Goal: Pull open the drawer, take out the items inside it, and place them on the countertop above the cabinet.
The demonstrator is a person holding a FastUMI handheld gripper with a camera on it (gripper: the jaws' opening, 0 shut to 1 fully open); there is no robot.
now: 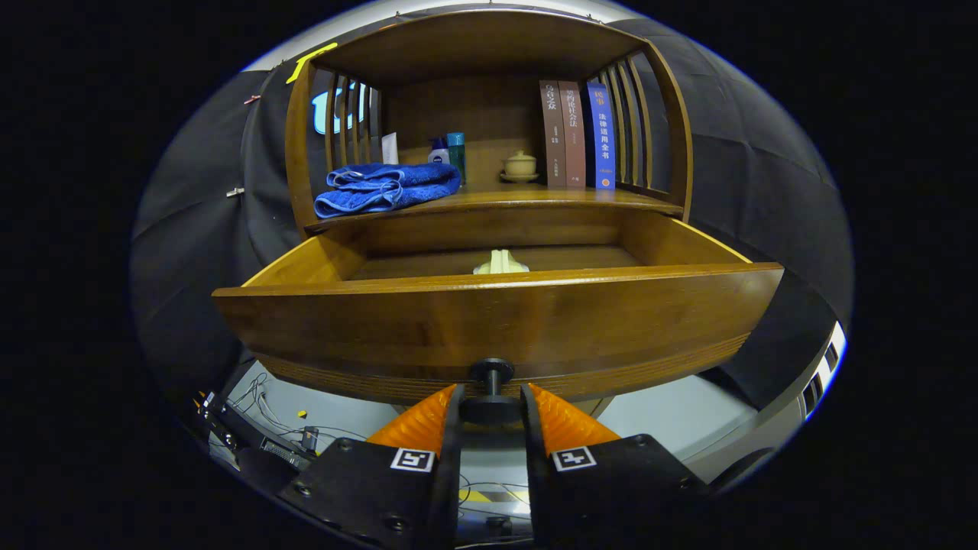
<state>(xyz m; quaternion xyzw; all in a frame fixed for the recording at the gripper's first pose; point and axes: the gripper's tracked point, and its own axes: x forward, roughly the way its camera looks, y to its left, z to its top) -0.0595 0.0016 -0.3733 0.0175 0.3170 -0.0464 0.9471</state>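
Gripper (491, 409) pinching the dark round drawer knob (491, 397), one finger on each side, both touching it. Wooden drawer (497, 321) stands pulled out, its front panel just ahead of the fingers. Beyond the front, inside the drawer, a pale cream item (500, 263) pokes above the rim; shape hard to make out, possibly ribbed. Further beyond, on the countertop (535, 200): folded blue towel (386, 187) left, small bottles (449, 153), lidded cup (520, 166), three upright books (577, 134) right
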